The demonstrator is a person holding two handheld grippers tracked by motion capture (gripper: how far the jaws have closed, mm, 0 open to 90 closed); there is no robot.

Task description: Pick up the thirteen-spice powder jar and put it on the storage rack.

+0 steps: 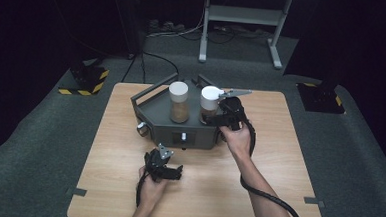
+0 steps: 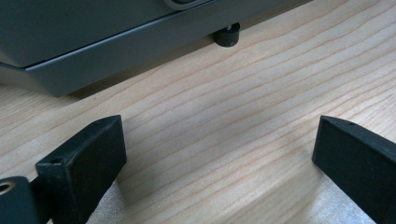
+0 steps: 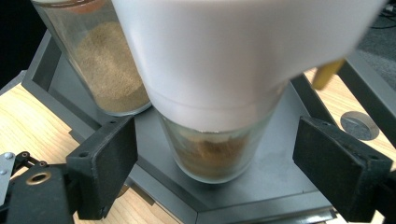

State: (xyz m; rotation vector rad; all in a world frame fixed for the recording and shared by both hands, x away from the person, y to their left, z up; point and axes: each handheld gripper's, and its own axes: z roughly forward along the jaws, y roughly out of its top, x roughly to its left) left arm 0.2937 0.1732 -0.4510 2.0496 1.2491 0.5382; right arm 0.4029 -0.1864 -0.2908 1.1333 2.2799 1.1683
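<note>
Counting jars: two, both glass with white lids, standing upright side by side on the grey tray (image 1: 151, 106); left jar (image 1: 179, 103) holds pale tan powder; right jar (image 1: 209, 105) holds darker brown powder low in the glass
Tray: one, grey, angular, with raised rails, at the table's far middle; a small round knob (image 1: 142, 129) on its left front corner; one black foot (image 2: 227, 35) seen under its edge in the left gripper view
Table: one, pale wood (image 1: 278, 158)
Right gripper (image 1: 219, 119): at the tray's right front, jaws spread wide either side of the right jar (image 3: 215, 116), neither pad touching the glass
Left gripper (image 1: 175, 171): low over bare wood just before the tray's front, jaws spread wide, nothing between them
Hands: two, one on each gripper
</note>
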